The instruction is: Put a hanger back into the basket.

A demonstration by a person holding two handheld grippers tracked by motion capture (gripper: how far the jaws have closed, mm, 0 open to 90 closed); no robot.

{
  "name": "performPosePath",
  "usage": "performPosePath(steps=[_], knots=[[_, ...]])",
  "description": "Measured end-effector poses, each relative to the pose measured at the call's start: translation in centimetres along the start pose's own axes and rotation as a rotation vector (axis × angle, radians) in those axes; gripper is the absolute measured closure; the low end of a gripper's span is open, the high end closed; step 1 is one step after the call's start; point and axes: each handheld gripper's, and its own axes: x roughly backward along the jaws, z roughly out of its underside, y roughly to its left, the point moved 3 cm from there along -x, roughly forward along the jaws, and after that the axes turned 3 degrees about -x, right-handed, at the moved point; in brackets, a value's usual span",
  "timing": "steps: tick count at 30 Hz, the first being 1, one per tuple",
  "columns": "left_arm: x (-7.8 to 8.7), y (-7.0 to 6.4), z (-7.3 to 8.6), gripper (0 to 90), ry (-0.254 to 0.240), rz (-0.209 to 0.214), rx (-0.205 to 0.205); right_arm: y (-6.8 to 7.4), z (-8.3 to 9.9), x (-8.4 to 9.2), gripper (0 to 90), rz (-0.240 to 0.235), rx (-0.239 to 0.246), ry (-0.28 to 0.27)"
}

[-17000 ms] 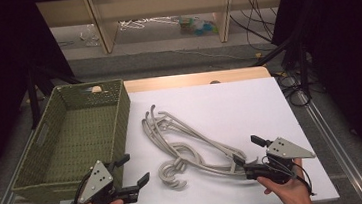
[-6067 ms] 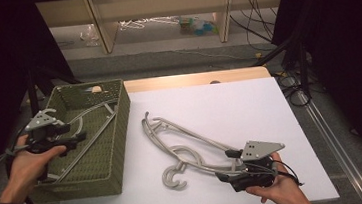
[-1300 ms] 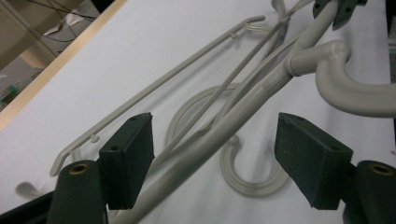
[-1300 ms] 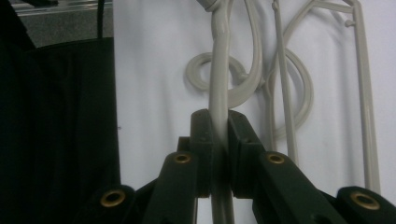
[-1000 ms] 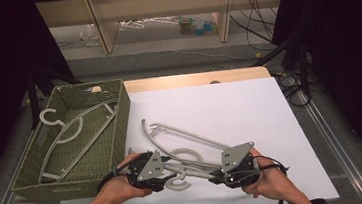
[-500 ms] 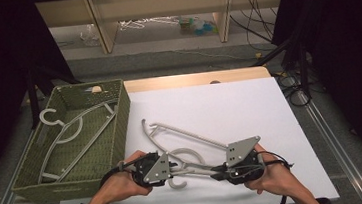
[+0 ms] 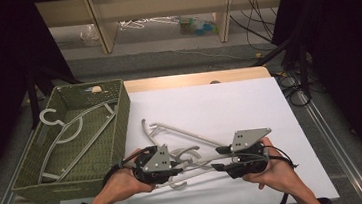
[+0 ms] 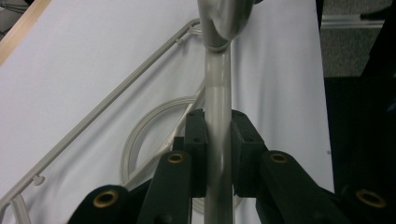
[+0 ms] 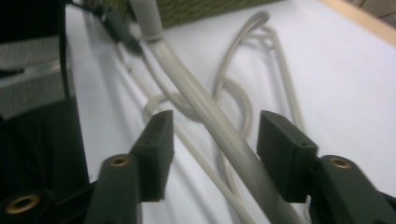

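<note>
On the white tabletop (image 7: 249,100), a grey plastic hanger (image 8: 218,116) is clamped by the left tongs (image 8: 218,140); the right tongs (image 9: 212,140), just opened, straddle its arm untouched

We see a table (image 7: 249,100) covered by a white sheet, with a strip of light wood showing along its far edge. Metal rails (image 7: 333,137) run along both sides of it over a grey floor (image 7: 165,58). Beyond the table stands a low wooden shelf unit (image 7: 160,13) with upright dividers, its open bottom lit brightly and holding some loose clutter too small for us to identify. Black cables (image 7: 262,29) trail across the floor at the right. Dark curtains or panels (image 7: 346,66) close in the room on both sides, leaving the edges in deep shadow.
</note>
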Motion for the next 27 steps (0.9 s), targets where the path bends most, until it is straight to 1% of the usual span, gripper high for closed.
performPosePath(steps=[1,3,4,5,7,9,10,11,12,13,14,15,16,17,18,20,21,22,24,25,27], knots=[[0.1,0.1,-0.1,79.0,-0.016,-0.001,0.024,-0.1,-0.2,0.2,42.6,0.012,-0.011,-0.017],[0.4,0.3,-0.1,79.0,-0.026,-0.001,0.069,-0.1,-0.4,0.6,38.1,0.029,-0.034,-0.045],[0.5,0.4,-0.1,79.1,-0.029,-0.002,0.085,-0.1,-0.5,0.8,37.1,0.030,-0.046,-0.056],[0.7,0.6,0.0,79.1,-0.033,-0.010,0.115,-0.2,-0.6,0.9,35.5,0.052,-0.050,-0.083],[0.9,0.8,0.2,79.1,-0.030,-0.016,0.130,-0.4,-0.9,1.5,32.8,0.079,-0.067,-0.120],[1.1,1.1,0.4,79.1,-0.036,-0.027,0.154,-0.4,-1.0,1.9,32.2,0.077,-0.095,-0.150],[1.3,1.3,0.4,79.1,-0.032,-0.039,0.149,-0.4,-1.1,2.2,31.5,0.080,-0.100,-0.156],[1.3,1.4,0.5,79.1,-0.033,-0.041,0.160,-0.5,-1.1,2.4,31.5,0.096,-0.096,-0.173],[1.4,1.5,0.5,79.1,-0.038,-0.041,0.181,-0.4,-1.1,2.5,31.5,0.092,-0.104,-0.171],[1.5,1.6,0.6,79.1,-0.047,-0.042,0.195,-0.4,-1.1,2.6,31.5,0.101,-0.100,-0.186],[1.7,1.7,0.6,79.1,-0.045,-0.049,0.197,-0.3,-1.0,2.6,31.5,0.091,-0.114,-0.183],[1.8,1.8,0.7,79.1,-0.054,-0.051,0.214,-0.2,-0.9,2.7,31.5,0.091,-0.106,-0.189],[1.9,1.9,0.7,79.1,-0.057,-0.053,0.223,0.0,-0.8,2.7,31.5,0.093,-0.118,-0.195],[2.1,2.1,0.7,79.1,-0.055,-0.059,0.230,0.0,-0.7,2.7,31.5,0.091,-0.111,-0.199],[2.2,2.2,0.7,79.1,-0.063,-0.060,0.245,0.1,-0.6,2.8,31.5,0.103,-0.107,-0.202],[2.6,2.4,0.8,79.1,-0.077,-0.066,0.281,0.5,-0.4,2.7,31.4,0.099,-0.101,-0.205],[2.8,2.5,0.8,79.1,-0.087,-0.067,0.293,0.7,-0.2,2.6,31.4,0.086,-0.105,-0.193],[3.1,2.6,0.8,79.1,-0.098,-0.067,0.315,0.8,0.1,2.5,31.5,0.086,-0.094,-0.190],[3.6,2.7,0.8,79.1,-0.121,-0.071,0.335,1.0,0.5,2.2,31.5,0.080,-0.105,-0.174],[4.0,2.8,0.7,79.1,-0.131,-0.082,0.343,1.1,0.8,2.1,31.4,0.081,-0.103,-0.163],[5.0,2.8,0.4,79.1,-0.153,-0.088,0.360,1.1,1.1,1.9,31.5,0.072,-0.103,-0.153]])
